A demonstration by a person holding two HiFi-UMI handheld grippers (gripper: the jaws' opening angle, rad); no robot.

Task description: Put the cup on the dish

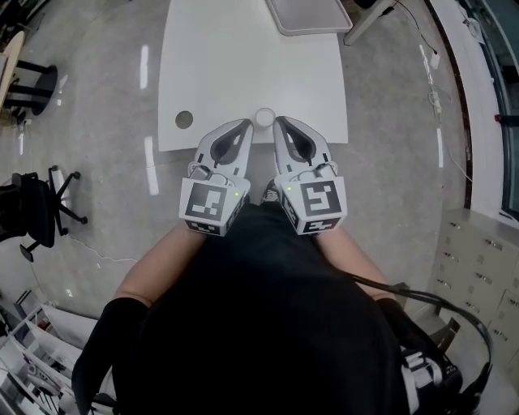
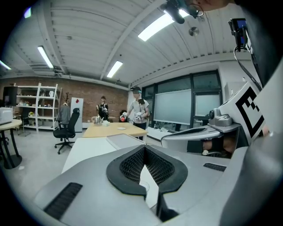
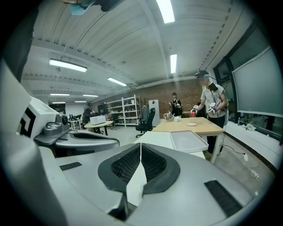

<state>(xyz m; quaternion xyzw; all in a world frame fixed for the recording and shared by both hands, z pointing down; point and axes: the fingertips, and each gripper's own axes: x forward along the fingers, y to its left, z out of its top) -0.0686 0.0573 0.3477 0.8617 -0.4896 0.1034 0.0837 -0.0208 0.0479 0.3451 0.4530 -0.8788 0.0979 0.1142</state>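
A grey disc [image 1: 184,120] is being seen on the white surface [image 1: 243,65], at 9 o'clock from the white cup [image 1: 264,118], which is standing at the near edge. The left tool [image 1: 246,126] is being held pressed together, empty, beside the cup. The right tool [image 1: 279,123] is being held likewise at the cup's 3 o'clock. A grey tray [image 1: 308,16] is lying at 1 o'clock.

Bright ceiling lights [image 2: 154,26], floor [image 1: 97,121] glare, fisheye edges

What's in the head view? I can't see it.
A person in black holds the shut grey left gripper and right gripper side by side, tips near a round white object on a white table.
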